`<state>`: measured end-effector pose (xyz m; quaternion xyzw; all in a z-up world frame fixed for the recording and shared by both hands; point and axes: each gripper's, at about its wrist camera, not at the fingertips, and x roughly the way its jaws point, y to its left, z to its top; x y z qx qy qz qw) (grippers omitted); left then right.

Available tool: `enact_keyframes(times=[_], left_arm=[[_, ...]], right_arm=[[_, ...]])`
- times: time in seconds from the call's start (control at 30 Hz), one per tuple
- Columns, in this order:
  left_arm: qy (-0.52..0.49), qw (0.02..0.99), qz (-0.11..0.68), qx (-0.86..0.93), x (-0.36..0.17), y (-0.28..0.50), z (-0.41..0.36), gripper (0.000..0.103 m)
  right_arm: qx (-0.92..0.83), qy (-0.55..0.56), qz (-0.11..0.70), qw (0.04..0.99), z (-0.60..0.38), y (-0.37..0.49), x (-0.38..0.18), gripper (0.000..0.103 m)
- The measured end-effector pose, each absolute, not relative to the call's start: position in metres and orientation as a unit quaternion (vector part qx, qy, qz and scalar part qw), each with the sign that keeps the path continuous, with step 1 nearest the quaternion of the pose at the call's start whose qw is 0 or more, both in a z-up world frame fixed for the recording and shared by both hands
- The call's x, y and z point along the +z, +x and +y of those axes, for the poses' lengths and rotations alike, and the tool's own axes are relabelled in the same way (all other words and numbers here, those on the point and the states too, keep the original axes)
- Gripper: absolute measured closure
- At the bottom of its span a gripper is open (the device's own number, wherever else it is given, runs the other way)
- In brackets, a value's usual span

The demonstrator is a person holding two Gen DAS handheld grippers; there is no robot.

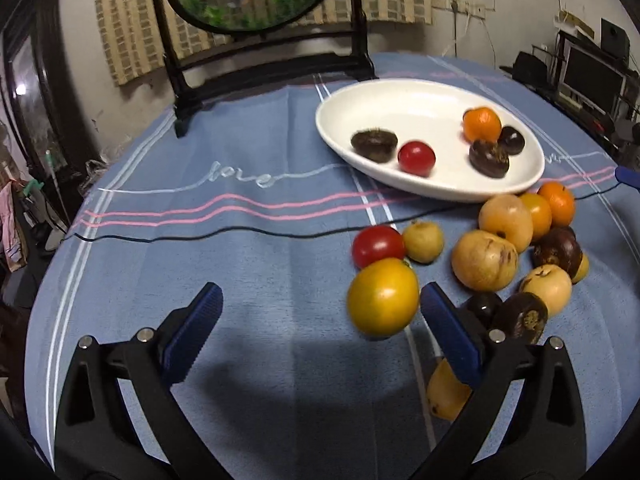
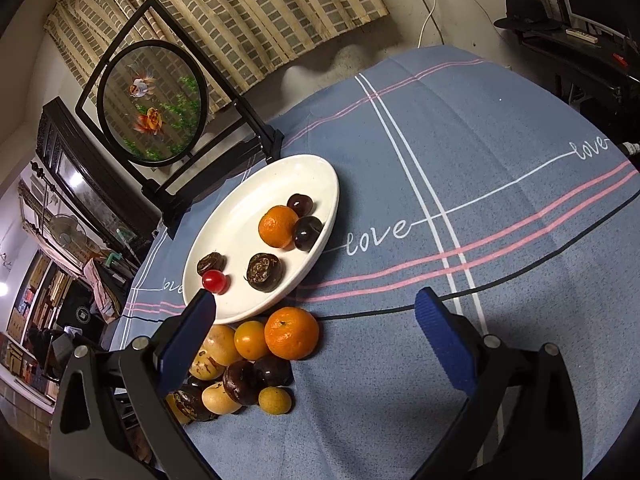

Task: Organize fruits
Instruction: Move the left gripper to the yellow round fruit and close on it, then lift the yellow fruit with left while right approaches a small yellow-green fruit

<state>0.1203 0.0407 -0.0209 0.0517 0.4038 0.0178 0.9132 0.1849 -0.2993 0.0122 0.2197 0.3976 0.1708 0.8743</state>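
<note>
With my left claw (image 1: pixel 320 312) wide apart and empty, I should centre it on the yellow tomato (image 1: pixel 383 297) below the white plate (image 1: pixel 360 112) on the counter, then close gently; my right claw (image 2: pixel 316 320) is apart too.

A lived-in home room — a cloth-covered table (image 1: pixel 200 240) fills the centre, patterned curtains (image 2: pixel 248 12) hang across the top, a decorative goldfish screen (image 2: pixel 152 100) stands upper left, cluttered shelves (image 2: pixel 36 320) far left.

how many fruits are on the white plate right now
6: an orange, two dark round fruits beside it, two brown rough ones, and a red tomato near the plate's front rim.
</note>
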Motion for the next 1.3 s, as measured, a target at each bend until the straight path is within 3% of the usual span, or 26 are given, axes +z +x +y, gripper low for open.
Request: enact_keyframes(times=[0.13, 0.3, 0.5, 0.7, 0.9, 1.0, 1.13, 1.2, 1.27, 1.3], left_arm=[[0.066, 0.917, 0.39, 0.055, -0.016, 0.117, 0.053, 0.002], [-0.012, 0.92, 0.388, 0.062, -0.009, 0.113, 0.086, 0.002], [0.027, 0.92, 0.389, 0.048, -0.017, 0.117, 0.066, 0.005], [0.01, 0.915, 0.403, 0.027, -0.022, 0.121, 0.066, 0.03], [-0.003, 0.907, 0.42, 0.024, -0.029, 0.127, 0.069, 0.04], [-0.025, 0.904, 0.427, 0.01, -0.03, 0.129, 0.073, 0.061], [-0.03, 0.902, 0.43, 0.01, -0.03, 0.129, 0.073, 0.063], [-0.03, 0.902, 0.43, 0.011, -0.031, 0.13, 0.072, 0.063], [-0.031, 0.902, 0.43, 0.012, -0.031, 0.13, 0.072, 0.063], [-0.03, 0.902, 0.43, 0.012, -0.031, 0.13, 0.071, 0.063]], right_arm=[[0.17, 0.219, 0.4, 0.874, -0.299, 0.185, 0.012, 0.003], [0.174, 0.224, 0.395, 0.874, -0.3, 0.184, 0.014, 0.003], [0.183, 0.212, 0.389, 0.878, -0.295, 0.18, 0.017, 0.003], [0.18, 0.212, 0.397, 0.875, -0.293, 0.183, 0.012, 0.003], [0.186, 0.2, 0.398, 0.876, -0.288, 0.181, 0.012, 0.003], [0.189, 0.182, 0.4, 0.878, -0.282, 0.179, 0.011, 0.003], [0.199, 0.139, 0.406, 0.881, -0.272, 0.166, 0.006, 0.003], [0.204, 0.115, 0.399, 0.887, -0.268, 0.154, 0.003, 0.008], [0.203, 0.073, 0.39, 0.895, -0.26, 0.142, 0.002, 0.03], [0.208, 0.056, 0.392, 0.895, -0.255, 0.139, 0.0, 0.033]])
